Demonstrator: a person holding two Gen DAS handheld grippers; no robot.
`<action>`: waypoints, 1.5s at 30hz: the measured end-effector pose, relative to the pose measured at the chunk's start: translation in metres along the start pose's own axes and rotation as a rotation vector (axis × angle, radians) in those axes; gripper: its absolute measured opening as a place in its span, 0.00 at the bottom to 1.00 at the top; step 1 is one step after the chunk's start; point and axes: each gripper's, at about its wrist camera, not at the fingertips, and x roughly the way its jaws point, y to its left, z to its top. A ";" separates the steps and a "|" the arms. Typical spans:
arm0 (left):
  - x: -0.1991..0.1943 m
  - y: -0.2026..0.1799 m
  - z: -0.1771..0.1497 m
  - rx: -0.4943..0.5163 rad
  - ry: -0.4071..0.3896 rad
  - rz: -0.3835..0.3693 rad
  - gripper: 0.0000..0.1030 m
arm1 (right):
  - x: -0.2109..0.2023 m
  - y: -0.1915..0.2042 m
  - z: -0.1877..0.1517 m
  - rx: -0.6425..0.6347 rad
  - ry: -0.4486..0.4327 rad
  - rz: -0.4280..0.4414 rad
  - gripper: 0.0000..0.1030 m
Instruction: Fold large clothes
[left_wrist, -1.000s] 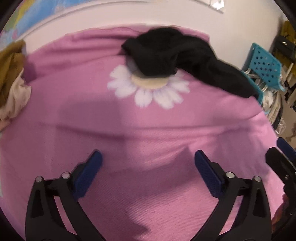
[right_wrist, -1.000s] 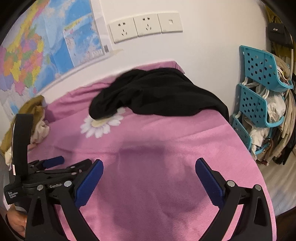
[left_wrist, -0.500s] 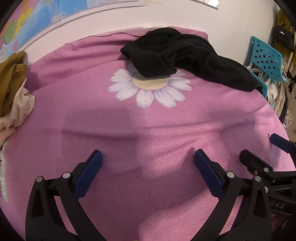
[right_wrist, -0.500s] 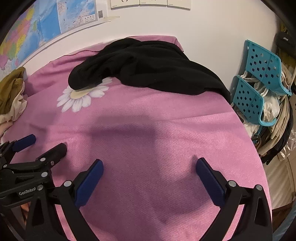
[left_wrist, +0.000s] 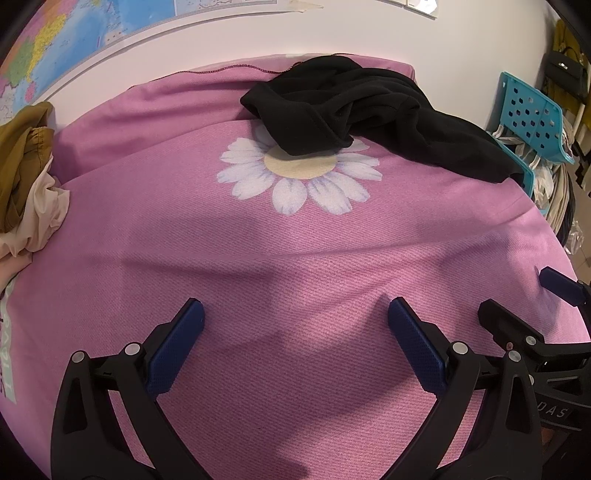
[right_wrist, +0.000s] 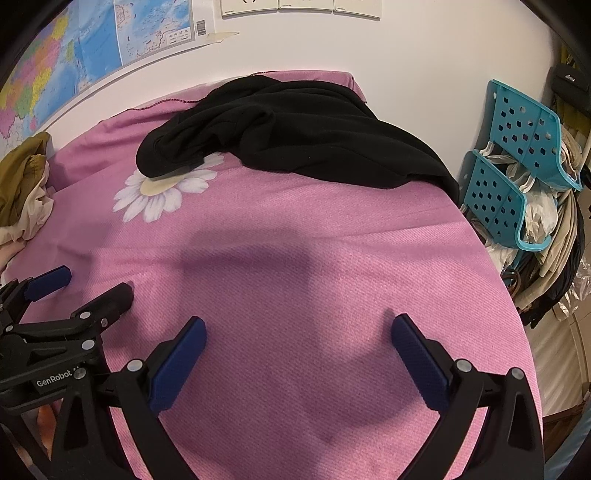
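A black garment (left_wrist: 369, 114) (right_wrist: 295, 136) lies crumpled at the far end of a pink cloth-covered table (left_wrist: 295, 258) (right_wrist: 295, 277), partly over a white daisy print (left_wrist: 295, 177) (right_wrist: 162, 188). My left gripper (left_wrist: 295, 317) hovers open over bare pink cloth, well short of the garment. My right gripper (right_wrist: 299, 332) is open too, nothing between its blue pads. In the right wrist view the left gripper (right_wrist: 81, 288) shows at the left edge; the left wrist view catches the right gripper (left_wrist: 524, 302) at its right edge.
A heap of olive and cream clothes (left_wrist: 26, 184) (right_wrist: 22, 192) sits at the table's left end. Teal perforated baskets (right_wrist: 517, 166) (left_wrist: 532, 122) stuffed with fabric stand off the right edge. A map (right_wrist: 74, 55) and wall sockets (right_wrist: 299, 5) hang on the white wall behind.
Both grippers have advanced and tipped downward over the pink cloth toward the black garment, which now looks nearer. Both stay open and the garment has not moved.
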 end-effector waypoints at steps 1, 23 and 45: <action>0.000 0.000 0.000 0.000 0.000 0.000 0.95 | 0.000 0.000 -0.001 0.000 0.000 0.000 0.95; -0.002 0.000 0.001 0.000 -0.001 -0.002 0.95 | -0.010 -0.012 0.003 0.063 -0.037 0.051 0.94; -0.004 0.016 -0.003 -0.059 0.009 0.010 0.95 | -0.021 -0.003 0.003 0.038 -0.076 0.078 0.94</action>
